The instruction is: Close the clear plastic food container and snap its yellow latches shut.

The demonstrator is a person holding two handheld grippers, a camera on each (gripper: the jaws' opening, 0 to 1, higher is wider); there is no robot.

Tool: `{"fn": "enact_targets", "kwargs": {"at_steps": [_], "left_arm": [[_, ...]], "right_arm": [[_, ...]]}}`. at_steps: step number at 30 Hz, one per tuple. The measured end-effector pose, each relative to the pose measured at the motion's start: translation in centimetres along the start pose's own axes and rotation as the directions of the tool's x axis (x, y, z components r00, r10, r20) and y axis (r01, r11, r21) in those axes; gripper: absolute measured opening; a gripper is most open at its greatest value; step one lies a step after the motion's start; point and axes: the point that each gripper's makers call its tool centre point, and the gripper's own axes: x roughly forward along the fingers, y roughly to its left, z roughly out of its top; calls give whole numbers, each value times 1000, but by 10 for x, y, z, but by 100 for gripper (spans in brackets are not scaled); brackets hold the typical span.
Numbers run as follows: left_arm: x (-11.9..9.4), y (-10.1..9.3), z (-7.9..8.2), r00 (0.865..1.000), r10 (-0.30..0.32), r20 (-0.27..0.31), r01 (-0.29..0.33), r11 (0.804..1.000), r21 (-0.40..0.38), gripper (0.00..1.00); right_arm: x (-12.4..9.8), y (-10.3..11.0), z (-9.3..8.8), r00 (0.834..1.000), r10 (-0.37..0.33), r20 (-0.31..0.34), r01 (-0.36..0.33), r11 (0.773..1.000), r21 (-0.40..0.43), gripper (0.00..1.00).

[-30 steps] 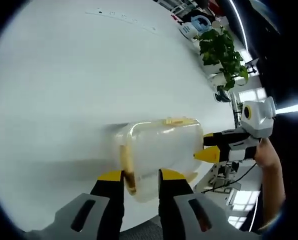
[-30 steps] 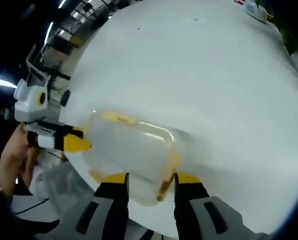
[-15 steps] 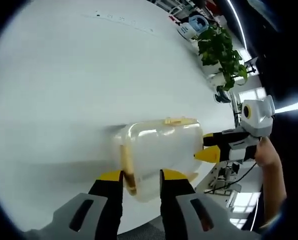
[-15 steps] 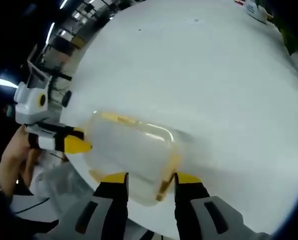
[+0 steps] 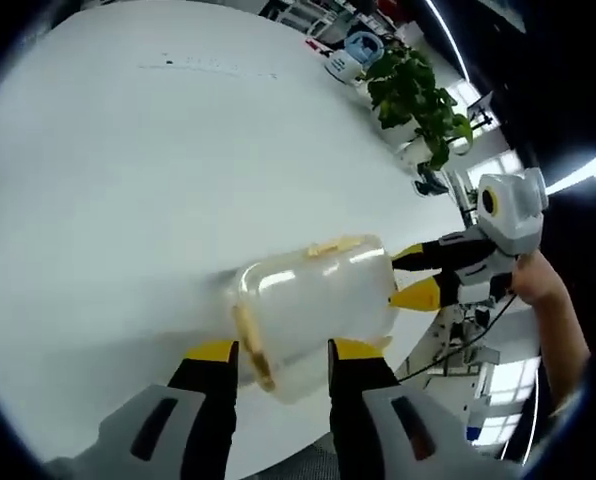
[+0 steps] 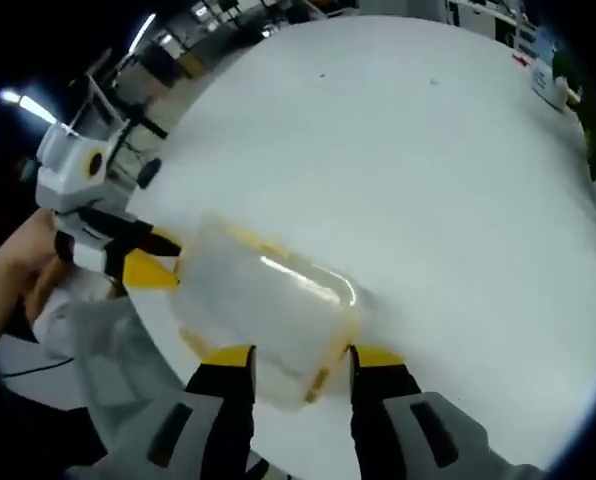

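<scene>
The container on the table looks light, stiff and slick, so each half-open, empty gripper, left and right, should press an end latch.

The food container is clear, glossy plastic catching bright highlights, its latches opaque yellow plastic, on a smooth, matt white desk; each hand-held gripper has yellow-tipped, matt black and grey plastic jaws.
</scene>
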Motion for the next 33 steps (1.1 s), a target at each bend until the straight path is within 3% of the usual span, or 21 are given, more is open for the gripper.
{"fn": "enact_targets", "kwargs": {"at_steps": [1, 3, 6, 7, 11, 12, 14, 15, 16, 18, 19, 21, 23, 24, 25, 27, 29, 30, 32, 33], "left_arm": [[-1, 1, 1, 1000, 9, 2, -9, 1000, 13, 35], [-5, 4, 3, 999, 50, 2, -50, 991, 123, 35], [-7, -7, 1, 998, 61, -19, -54, 967, 248, 26], [-6, -12, 3, 998, 66, -14, -59, 946, 318, 24], [-5, -20, 7, 993, 112, -26, -88, 887, 454, 26], [-4, -25, 8, 992, 120, -34, -88, 867, 490, 26], [-1, -38, 9, 994, 99, -36, -56, 789, 612, 25], [0, -40, 8, 992, 120, -48, -62, 767, 639, 26], [2, -45, 6, 991, 121, -56, -48, 717, 696, 26], [4, -46, 3, 987, 148, -65, -53, 677, 734, 26], [7, -50, 0, 986, 146, -79, -34, 642, 766, 25], [11, -52, -5, 983, 159, -92, -25, 611, 791, 25], [15, -57, -9, 985, 136, -110, 14, 563, 826, 23], [16, -57, -10, 983, 149, -108, 8, 552, 834, 23], [18, -59, -12, 982, 146, -116, 24, 522, 853, 23], [20, -57, -11, 981, 158, -115, 20, 503, 864, 22], [22, -58, -11, 981, 152, -120, 42, 440, 897, 18], [22, -56, -10, 980, 164, -114, 31, 442, 896, 17], [23, -60, -11, 983, 139, -122, 56, 407, 912, 16], [23, -59, -11, 982, 146, -121, 50, 412, 910, 15]], "right_arm": [[-2, 0, 3, 1000, -2, 11, 2, 1000, -11, 35], [-6, 3, 8, 1000, -1, 27, 2, 999, -35, 35], [-9, 7, 14, 1000, -10, 19, 13, 989, -146, 32], [-9, 6, 16, 1000, -21, 17, 23, 985, -173, 31], [-8, 18, 23, 1000, -11, 3, 12, 968, -252, 31], [-6, 21, 26, 1000, -10, -1, 9, 955, -295, 30], [-2, 26, 27, 1000, -21, -15, 14, 931, -365, 29], [-1, 29, 26, 999, -30, -28, 17, 921, -389, 29], [2, 31, 26, 999, -36, -37, 17, 900, -435, 29], [6, 32, 25, 997, -58, -59, 23, 875, -484, 29], [7, 33, 24, 995, -74, -69, 28, 860, -510, 28], [11, 34, 26, 993, -82, -81, 25, 838, -546, 26], [14, 40, 28, 994, -71, -80, 13, 824, -566, 23], [15, 42, 29, 994, -68, -80, 8, 812, -583, 22], [16, 44, 29, 994, -67, -81, 6, 805, -593, 20], [19, 45, 30, 995, -62, -83, -1, 795, -606, 19], [22, 46, 29, 994, -55, -90, -13, 782, -623, 16], [23, 45, 29, 994, -58, -95, -14, 782, -624, 15], [24, 44, 28, 994, -51, -101, -22, 788, -616, 13], [26, 42, 28, 993, -51, -104, -24, 792, -610, 13]]}}
